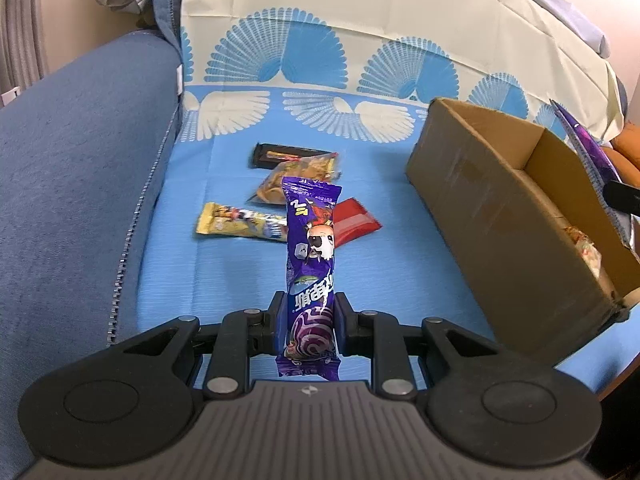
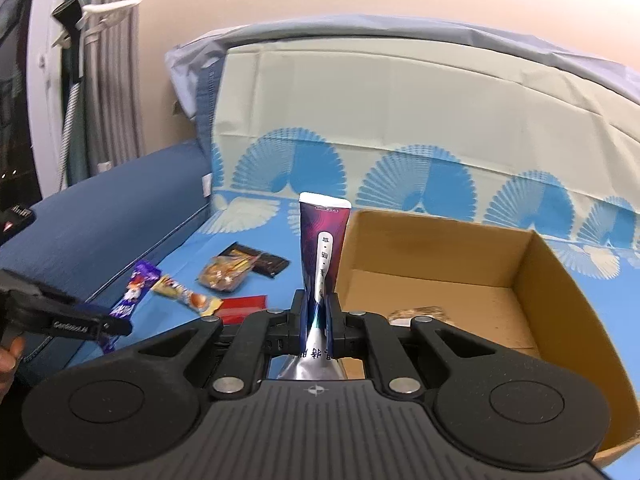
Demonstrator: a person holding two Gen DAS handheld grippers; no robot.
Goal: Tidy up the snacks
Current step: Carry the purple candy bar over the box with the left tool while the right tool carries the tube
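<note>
The purple snack pack (image 1: pixel 310 264) sticks up between the left tongs (image 1: pixel 308 320), which pinch it tight near its bottom end, and the right tongs (image 2: pixel 318 320) pinch a dark purple packet (image 2: pixel 323 248) just beside the cardboard box (image 2: pixel 536 280).

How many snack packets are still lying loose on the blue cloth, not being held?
4, clustered left of the cardboard box: a black packet farthest back, a tan packet overlapping it, a yellow packet, and a red packet. The held purple packet may hide more.
</note>
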